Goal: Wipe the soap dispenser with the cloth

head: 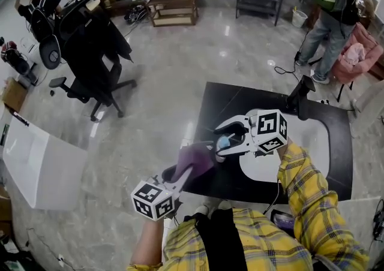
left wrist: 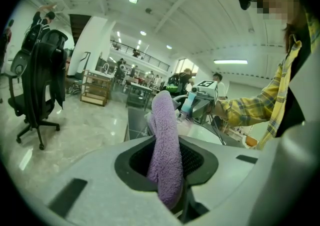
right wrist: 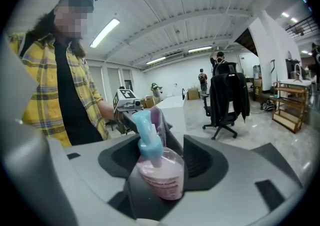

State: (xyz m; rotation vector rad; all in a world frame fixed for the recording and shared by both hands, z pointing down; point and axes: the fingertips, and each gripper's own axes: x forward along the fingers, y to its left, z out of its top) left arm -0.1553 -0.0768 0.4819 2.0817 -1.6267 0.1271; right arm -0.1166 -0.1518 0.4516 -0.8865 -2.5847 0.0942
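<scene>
Over the glossy floor point(head: 180, 66) and the black tabletop point(head: 231, 105), your left gripper point(head: 180, 175) is clenching its fingers on one purple cloth point(left wrist: 165, 140). Your right gripper point(head: 233, 142) is grasping one soap dispenser point(right wrist: 159, 170) (blue pump), held just beside the cloth. Only the right gripper view is showing its pink liquid.

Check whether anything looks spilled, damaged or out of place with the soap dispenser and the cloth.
Nothing stands out. The right gripper is shut on the soap dispenser, pump on and pink liquid contained; the left gripper is shut on the purple cloth. No spill shows on the black table.
</scene>
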